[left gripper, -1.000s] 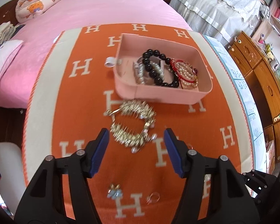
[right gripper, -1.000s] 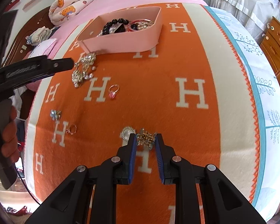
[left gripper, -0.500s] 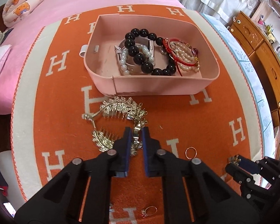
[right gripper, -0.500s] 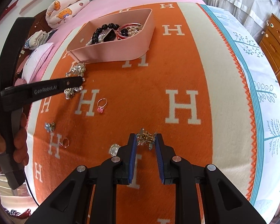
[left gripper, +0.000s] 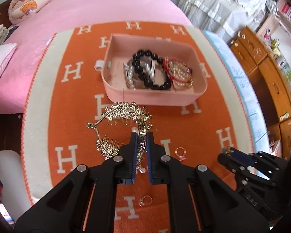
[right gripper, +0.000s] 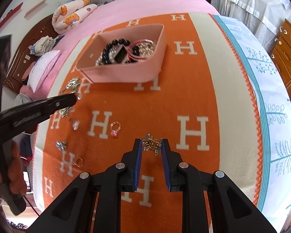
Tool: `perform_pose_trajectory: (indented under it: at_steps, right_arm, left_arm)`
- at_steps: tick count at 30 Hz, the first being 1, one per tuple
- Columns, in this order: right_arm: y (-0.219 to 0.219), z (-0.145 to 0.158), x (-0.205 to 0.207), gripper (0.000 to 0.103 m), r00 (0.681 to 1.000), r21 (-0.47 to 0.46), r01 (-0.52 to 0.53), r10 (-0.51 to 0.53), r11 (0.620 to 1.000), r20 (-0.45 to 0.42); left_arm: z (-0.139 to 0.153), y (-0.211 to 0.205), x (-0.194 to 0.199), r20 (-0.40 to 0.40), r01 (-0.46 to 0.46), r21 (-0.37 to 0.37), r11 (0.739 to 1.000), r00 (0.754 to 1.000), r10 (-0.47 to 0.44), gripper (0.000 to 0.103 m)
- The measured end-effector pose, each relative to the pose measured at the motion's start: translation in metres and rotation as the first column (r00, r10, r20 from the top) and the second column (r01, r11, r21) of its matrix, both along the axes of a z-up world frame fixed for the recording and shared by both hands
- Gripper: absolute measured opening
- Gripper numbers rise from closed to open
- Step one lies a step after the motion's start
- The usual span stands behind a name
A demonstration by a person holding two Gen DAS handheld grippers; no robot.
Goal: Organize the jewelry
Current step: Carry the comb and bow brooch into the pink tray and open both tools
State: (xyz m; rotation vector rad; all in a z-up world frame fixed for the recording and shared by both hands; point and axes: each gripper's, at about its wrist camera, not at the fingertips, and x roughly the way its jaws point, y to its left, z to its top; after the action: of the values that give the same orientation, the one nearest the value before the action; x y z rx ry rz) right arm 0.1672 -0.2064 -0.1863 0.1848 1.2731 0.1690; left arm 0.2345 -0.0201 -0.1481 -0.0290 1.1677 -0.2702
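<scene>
because the left gripper [left gripper: 141,136] pinches only one end of the gold comb set [left gripper: 124,114], the rest trails loose just near of the pink box [left gripper: 155,97], so a fast lift could swing it, snag its teeth in the orange blanket [left gripper: 184,132] or let it slip out. the right gripper [right gripper: 152,143] is clenched on a small gold clip [right gripper: 152,143], held at the very tips above the blanket, to the right of the comb set; a jolt could flick it free.

count: one box, holding one black bead bracelet [left gripper: 151,69], what looks like a pearl strand [left gripper: 129,77], and a red and pearl bunch [left gripper: 179,71] too tangled to count. on the blanket lie two rings [left gripper: 180,152] [left gripper: 145,201] in the left view. the right view adds a third small piece [right gripper: 61,144], so three loose bits plus the comb set and clip.
</scene>
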Motion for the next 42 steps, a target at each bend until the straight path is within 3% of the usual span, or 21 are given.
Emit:
perform_pose_trajectory:
  at_steps: [7,14,21,30,33,35,38,42]
  right_arm:
    - [0.008,0.036,0.023,0.02,0.998,0.045,-0.023,0.02,0.999,0.059]
    - [0.014,0.072,0.072,0.02,0.986,0.063,-0.053,0.043,0.997,0.158]
    - [0.011,0.082,0.131,0.02,0.98,0.096,-0.03,0.01,0.995,0.201]
    - [0.01,0.046,0.173,0.02,0.991,0.112,-0.019,0.003,0.994,0.135]
    - [0.014,0.03,0.179,0.022,0.994,0.107,-0.039,0.028,0.993,0.103]
    - [0.015,0.022,0.182,0.033,0.996,0.111,-0.046,0.038,0.993,0.082]
    - [0.015,0.018,0.183,0.034,0.996,0.11,-0.041,0.032,0.993,0.085]
    - [0.018,0.019,0.183,0.034,0.996,0.121,-0.051,0.041,0.991,0.084]
  left_arm:
    - [0.053,0.01,0.011,0.064,-0.029,-0.058,0.998,0.997,0.033,0.006]
    - [0.083,0.0,0.041,0.129,-0.016,-0.068,0.998,0.991,0.025,0.006]
    - [0.061,-0.021,0.077,0.089,-0.005,-0.06,0.998,0.996,0.011,0.006]
    - [0.011,-0.04,0.107,0.048,0.013,0.015,1.0,0.999,-0.014,0.007]
    - [0.002,-0.038,0.112,0.015,0.008,0.009,1.0,1.0,-0.008,0.013]
    - [0.0,-0.034,0.111,0.005,-0.013,0.013,1.0,1.0,0.012,0.028]
    - [-0.001,-0.023,0.107,0.003,-0.051,0.009,0.999,0.999,0.051,0.044]
    - [0.004,-0.007,0.097,0.01,-0.093,-0.003,0.996,0.996,0.093,0.048]
